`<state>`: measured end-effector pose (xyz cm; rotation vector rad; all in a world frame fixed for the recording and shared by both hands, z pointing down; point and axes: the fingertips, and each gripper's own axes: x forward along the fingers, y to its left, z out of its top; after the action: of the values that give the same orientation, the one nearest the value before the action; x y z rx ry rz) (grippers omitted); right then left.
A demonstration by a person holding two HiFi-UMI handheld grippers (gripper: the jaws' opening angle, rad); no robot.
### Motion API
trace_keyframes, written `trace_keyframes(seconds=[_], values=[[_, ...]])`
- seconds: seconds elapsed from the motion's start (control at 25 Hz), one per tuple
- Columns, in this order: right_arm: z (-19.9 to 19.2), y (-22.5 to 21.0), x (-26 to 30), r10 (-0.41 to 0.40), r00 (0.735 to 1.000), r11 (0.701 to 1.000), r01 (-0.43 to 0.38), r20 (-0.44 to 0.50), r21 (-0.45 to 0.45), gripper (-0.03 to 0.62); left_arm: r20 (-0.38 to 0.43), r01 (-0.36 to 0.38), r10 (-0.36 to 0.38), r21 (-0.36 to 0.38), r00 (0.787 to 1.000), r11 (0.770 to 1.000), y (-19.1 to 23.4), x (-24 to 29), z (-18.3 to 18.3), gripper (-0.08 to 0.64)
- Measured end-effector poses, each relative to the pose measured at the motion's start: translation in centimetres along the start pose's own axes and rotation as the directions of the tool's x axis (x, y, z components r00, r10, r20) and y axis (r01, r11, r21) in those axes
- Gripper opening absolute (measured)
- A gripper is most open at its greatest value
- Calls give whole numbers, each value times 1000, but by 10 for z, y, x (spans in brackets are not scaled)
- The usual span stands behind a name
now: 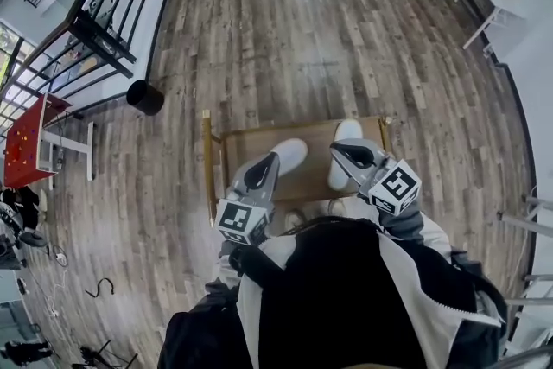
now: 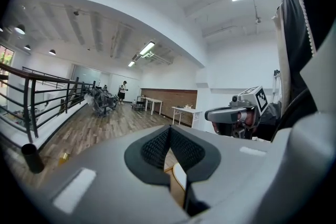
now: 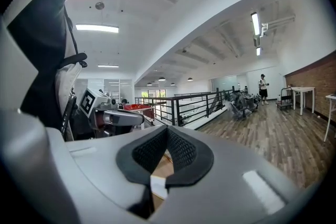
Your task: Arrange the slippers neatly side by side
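Jaws together, left tool [image 1: 270, 162] and right tool [image 1: 339, 149] level over slippers [image 1: 292, 153].

Left tool [image 1: 270, 162], right tool [image 1: 339, 149]: jaws closed, pointing near level.

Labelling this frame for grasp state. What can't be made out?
- Head view: left gripper covers left slipper's near end; right gripper crosses right slipper.
- Gripper views: shut jaws hide both slippers except white slivers.
- Head view: jacket hides table's near edge.
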<state>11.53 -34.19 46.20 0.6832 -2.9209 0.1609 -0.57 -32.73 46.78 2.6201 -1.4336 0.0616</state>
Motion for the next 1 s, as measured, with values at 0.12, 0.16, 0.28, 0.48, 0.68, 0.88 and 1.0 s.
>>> trace_keyframes(seconds=[0.12, 0.16, 0.28, 0.48, 0.68, 0.88, 1.0], values=[[-1, -5, -2, 15, 1000, 1000, -15, -2, 7, 5, -22, -28, 29, 21, 999, 999, 1, 2, -5, 14], [-3, -6, -3, 19, 1000, 1000, -19, -4, 11, 5, -38, -44, 45, 33, 998, 998, 2, 4, -10, 14], [-5, -5, -8, 31, 999, 999, -30, -10, 11, 5, -123, -77, 89, 99, 988, 992, 11, 12, -32, 6], [-3, -11, -18, 14, 1000, 1000, -14, -21, 8, 5, -348, -37, 101, 187, 932, 982, 30, 35, -101, 53], [-8, -18, -35, -24, 999, 1000, 25, -35, 16, 5, -546, 25, 102, 220, 831, 975, 42, 56, -173, 151], [-13, -29, -54, -71, 997, 997, 72, -43, 22, 5, -739, 154, 85, 250, 668, 956, 50, 71, -252, 246], [-17, -35, -66, -107, 993, 994, 108, -52, 31, 5, -823, 243, 99, 276, 559, 930, 58, 70, -297, 256]])
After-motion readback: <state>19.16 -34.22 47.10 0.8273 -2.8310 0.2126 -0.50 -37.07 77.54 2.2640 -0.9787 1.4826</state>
